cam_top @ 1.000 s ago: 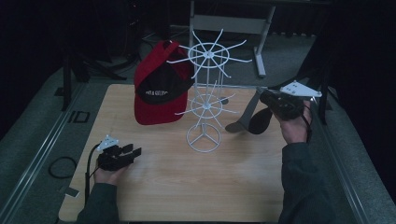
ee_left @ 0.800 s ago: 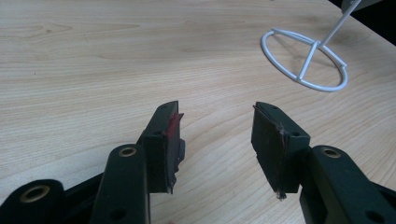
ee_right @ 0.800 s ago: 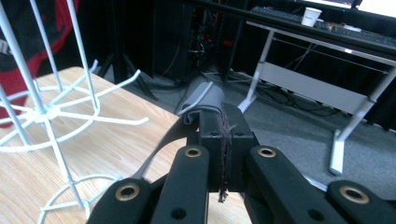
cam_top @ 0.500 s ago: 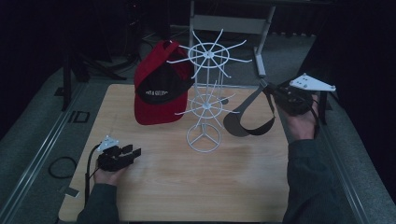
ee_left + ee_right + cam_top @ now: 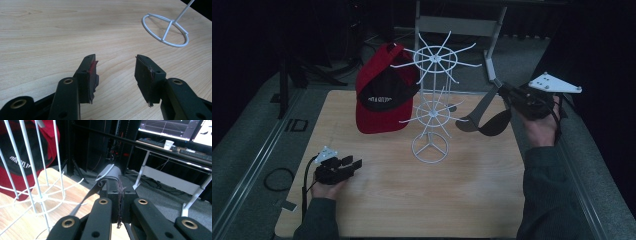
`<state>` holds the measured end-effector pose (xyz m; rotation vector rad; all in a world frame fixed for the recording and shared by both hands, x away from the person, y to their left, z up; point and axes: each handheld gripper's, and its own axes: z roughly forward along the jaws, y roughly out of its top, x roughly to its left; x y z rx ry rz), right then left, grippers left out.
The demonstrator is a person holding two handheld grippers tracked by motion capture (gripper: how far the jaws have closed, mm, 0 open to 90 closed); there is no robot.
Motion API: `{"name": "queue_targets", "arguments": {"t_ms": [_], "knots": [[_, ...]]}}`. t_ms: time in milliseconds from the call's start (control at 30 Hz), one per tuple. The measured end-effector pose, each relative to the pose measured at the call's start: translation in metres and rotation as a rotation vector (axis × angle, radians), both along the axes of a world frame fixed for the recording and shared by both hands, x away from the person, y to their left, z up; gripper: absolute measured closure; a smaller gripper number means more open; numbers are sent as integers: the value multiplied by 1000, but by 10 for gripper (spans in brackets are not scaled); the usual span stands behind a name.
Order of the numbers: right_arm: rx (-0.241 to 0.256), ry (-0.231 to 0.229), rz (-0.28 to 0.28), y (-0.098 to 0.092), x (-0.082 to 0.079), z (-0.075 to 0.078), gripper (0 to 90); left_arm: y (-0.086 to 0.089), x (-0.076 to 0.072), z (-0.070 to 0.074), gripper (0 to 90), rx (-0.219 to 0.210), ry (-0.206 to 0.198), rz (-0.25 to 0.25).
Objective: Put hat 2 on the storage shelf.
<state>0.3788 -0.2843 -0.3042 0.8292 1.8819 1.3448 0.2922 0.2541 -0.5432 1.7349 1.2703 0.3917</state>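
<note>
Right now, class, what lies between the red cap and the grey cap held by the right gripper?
In the high view, the white wire rack stands between the red cap and the grey cap in the right gripper.

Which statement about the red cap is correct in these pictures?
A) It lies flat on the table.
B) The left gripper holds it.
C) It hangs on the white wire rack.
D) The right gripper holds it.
C: in the high view the red cap hangs off the table on an upper arm of the white wire rack, away from both grippers.
</note>
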Motion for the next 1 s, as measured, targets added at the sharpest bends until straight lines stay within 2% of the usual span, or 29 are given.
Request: {"name": "queue_targets", "arguments": {"t_ms": [167, 433, 633, 1000], "knots": [[8, -36, 3, -4, -5, 16, 891, -1, 1, 0, 523, 4, 1, -5], [9, -116, 42, -1, -20, 47, 891, -1, 1, 0, 523, 3, 1, -6], [5, -152, 75, 4, -26, 61, 891, -1, 1, 0, 523, 2, 2, -4], [6, -191, 136, 17, -34, 76, 889, -1, 1, 0, 523, 11, 2, -10]]}}
